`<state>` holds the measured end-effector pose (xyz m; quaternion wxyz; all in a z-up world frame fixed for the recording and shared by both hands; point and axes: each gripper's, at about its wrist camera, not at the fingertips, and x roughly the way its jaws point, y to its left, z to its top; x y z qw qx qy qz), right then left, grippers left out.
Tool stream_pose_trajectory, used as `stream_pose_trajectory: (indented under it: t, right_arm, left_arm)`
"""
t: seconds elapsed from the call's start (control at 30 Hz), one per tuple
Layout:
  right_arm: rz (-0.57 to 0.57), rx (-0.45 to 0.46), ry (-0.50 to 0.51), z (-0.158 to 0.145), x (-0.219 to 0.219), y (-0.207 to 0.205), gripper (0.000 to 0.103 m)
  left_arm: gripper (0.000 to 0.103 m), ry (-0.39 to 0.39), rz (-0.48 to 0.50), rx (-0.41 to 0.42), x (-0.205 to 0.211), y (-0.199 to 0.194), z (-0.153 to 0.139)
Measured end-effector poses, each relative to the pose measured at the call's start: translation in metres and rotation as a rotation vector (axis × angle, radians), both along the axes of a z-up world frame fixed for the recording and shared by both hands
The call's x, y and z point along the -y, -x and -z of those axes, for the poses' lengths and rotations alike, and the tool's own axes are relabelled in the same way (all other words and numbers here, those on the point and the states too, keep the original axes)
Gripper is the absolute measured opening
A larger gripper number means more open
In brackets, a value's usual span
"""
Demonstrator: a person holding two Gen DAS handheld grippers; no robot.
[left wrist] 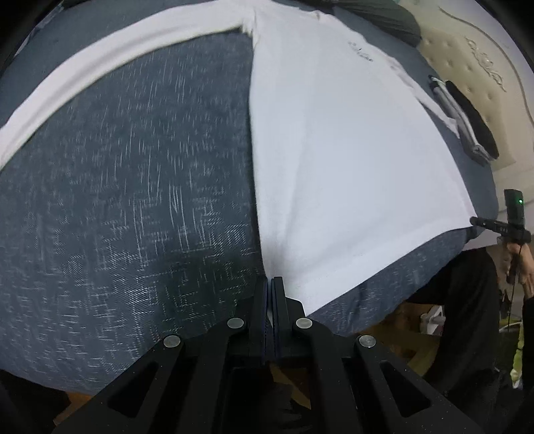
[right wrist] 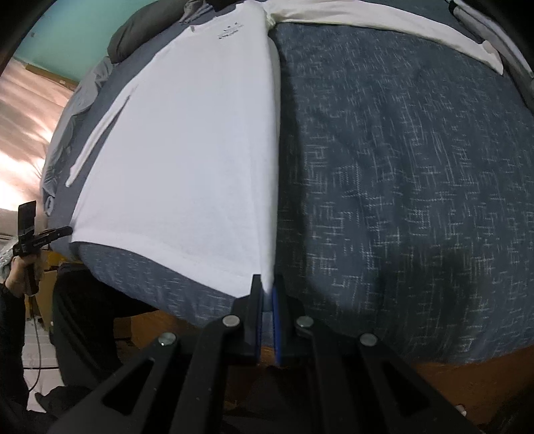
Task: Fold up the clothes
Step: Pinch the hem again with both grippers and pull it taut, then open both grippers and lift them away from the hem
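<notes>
A white long-sleeved shirt (left wrist: 350, 160) lies flat on a dark blue patterned bedspread (left wrist: 133, 200), chest print at the far end. My left gripper (left wrist: 269, 283) is shut on the shirt's near left hem corner. One sleeve (left wrist: 100, 70) stretches out to the left across the bed. In the right wrist view the same shirt (right wrist: 187, 160) lies left of centre, and my right gripper (right wrist: 267, 287) is shut on its near right hem corner. The other sleeve (right wrist: 383, 26) runs off to the right. Each gripper shows in the other's view, held by a hand (right wrist: 20, 277).
A dark green pillow (left wrist: 383, 16) and folded dark and grey clothes (left wrist: 467, 117) lie near the cream headboard (left wrist: 484, 66). Grey crumpled fabric (right wrist: 76, 110) sits at the bed's left side. The bed's near edge drops to a wooden floor (right wrist: 467, 384). The person's dark trousers (left wrist: 467, 317) stand close.
</notes>
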<state>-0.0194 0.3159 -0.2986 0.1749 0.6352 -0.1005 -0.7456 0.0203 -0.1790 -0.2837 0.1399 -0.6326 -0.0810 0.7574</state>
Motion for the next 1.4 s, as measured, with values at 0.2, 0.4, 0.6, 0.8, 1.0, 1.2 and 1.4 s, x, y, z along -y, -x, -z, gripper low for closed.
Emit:
stream_pose_trajectory:
  t: [0.2,0.4,0.6,0.8,1.0,1.2,1.4]
  right_arm:
    - [-0.005,0.006,0.001,0.001,-0.009,-0.010,0.004]
    - [-0.020,0.012,0.051,-0.003,-0.004,-0.007,0.006]
    - [-0.034,-0.023,0.050,-0.018,-0.007,-0.003,0.040]
    - [0.083,-0.074,0.084,-0.040,-0.034,0.019,0.041]
    - [0.169,-0.129,0.113,-0.056,-0.046,0.059,0.049]
    - [0.212,-0.189,0.134,-0.065,-0.035,0.125,0.051]
    - [0.235,-0.259,0.144,-0.074,-0.025,0.196,0.053]
  left_arm:
    - [0.002,0.020,0.014,0.015,-0.006,0.000,0.010]
    - [0.004,0.015,-0.006,0.028,-0.005,0.004,0.017]
    - [0.005,-0.004,-0.062,0.021,0.009,0.003,0.004]
    - [0.005,0.016,-0.103,-0.089,0.034,0.004,-0.036]
    - [0.005,0.009,-0.136,-0.212,0.022,0.047,-0.078]
    - [0.007,-0.022,-0.128,-0.287,-0.007,0.100,-0.086]
    - [0.007,-0.089,-0.155,-0.329,-0.035,0.152,-0.073]
